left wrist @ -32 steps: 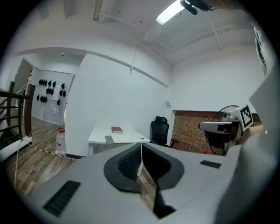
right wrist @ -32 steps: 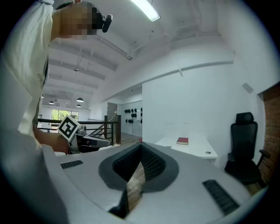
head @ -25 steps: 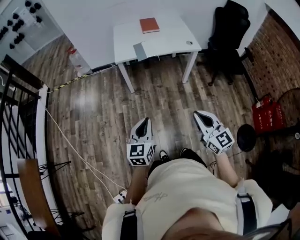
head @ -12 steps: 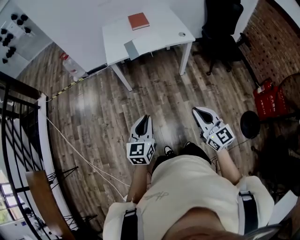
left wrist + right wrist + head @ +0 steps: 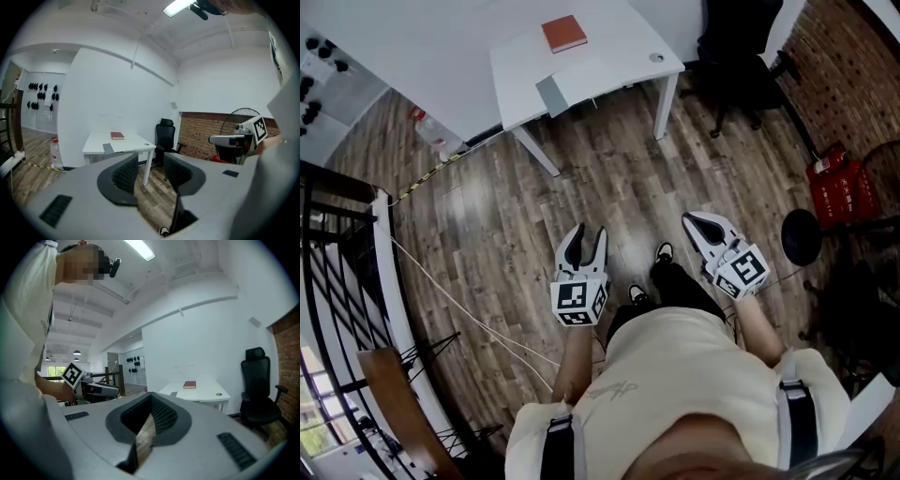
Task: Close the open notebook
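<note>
My left hand-held gripper (image 5: pixel 588 233) has just been opening wide, empty; my right hand-held gripper (image 5: pixel 695 221) is pinched together. The notebook (image 5: pixel 581 82), apparently the grey-white spread on the far surface (image 5: pixel 619 37), looks light and floppy: take its cover's free edge.

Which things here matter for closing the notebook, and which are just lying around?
Job: grey-covered open notebook; white table under it.
Lying about: closed red book; black office chair; clear plastic bottle; red box on the floor.
</note>
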Demonstrator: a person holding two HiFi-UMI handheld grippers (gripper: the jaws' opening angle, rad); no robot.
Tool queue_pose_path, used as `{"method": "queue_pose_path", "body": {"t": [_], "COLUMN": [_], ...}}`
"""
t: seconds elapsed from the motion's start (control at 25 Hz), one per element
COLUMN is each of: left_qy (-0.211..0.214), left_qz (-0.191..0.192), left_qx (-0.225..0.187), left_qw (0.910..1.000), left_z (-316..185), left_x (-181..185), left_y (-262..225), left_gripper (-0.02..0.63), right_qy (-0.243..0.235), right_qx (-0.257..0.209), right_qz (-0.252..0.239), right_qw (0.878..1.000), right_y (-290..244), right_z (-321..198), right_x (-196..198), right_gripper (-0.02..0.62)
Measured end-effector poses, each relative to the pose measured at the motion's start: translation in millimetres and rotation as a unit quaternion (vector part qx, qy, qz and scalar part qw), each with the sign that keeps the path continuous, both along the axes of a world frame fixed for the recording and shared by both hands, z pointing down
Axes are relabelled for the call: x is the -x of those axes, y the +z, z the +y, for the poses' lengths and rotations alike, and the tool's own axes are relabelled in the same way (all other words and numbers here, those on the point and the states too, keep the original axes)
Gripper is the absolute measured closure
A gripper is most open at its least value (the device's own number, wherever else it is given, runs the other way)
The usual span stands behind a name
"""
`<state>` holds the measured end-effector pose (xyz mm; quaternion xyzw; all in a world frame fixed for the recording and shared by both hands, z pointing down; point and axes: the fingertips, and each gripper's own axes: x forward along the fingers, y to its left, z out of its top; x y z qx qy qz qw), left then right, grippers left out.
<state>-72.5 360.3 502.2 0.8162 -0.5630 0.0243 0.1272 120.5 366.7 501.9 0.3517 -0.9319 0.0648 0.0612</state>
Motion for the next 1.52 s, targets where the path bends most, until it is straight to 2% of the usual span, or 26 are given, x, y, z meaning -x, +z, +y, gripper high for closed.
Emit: {"method": "queue_pose_path", "body": {"t": [0.32, 0.52, 0.68, 0.92, 1.12, 1.32, 1.52], "left_qy": [-0.023, -0.027, -0.023, -0.032, -0.038, -0.045, -0.055], "left_qz": [-0.019, -0.041, -0.062, -0.054, -0.054, -0.046, -0.042], "left_qx": [0.032, 0.034, 0.021, 0.026, 0.038, 0.041, 0.050], "left_qw": [0.9990, 0.9982, 0.9976, 0.9977, 0.9971, 0.9971, 0.9963], "left_z": [-51, -104, -141, -185, -198, -222, -247], "left_x": [2, -5, -22, -37, -46, -42, -26], "left_y": [5, -3, -19, -18, -11, -11, 1], "left_gripper": [0.425, 0.426, 0.426, 0.426, 0.426, 0.426, 0.426], "right_qy": [-0.023, -0.045, -0.056, -0.063, -0.069, -0.074, -0.081], "right_qx": [0.022, -0.018, -0.026, -0.026, -0.010, -0.004, -0.002], "right_qz": [-0.029, -0.017, -0.020, -0.015, -0.015, -0.006, -0.001], "right_qw": [0.999, 0.999, 0.998, 0.998, 0.997, 0.997, 0.997], "right_y": [13, 1, -2, 10, 14, 20, 22], "right_z": [-68, -128, -163, -201, -219, -246, -270], "right_x": [4, 10, 1, -19, -30, -32, -17], "right_gripper": [0.588, 0.588, 0.588, 0.588, 0.588, 0.588, 0.588]}}
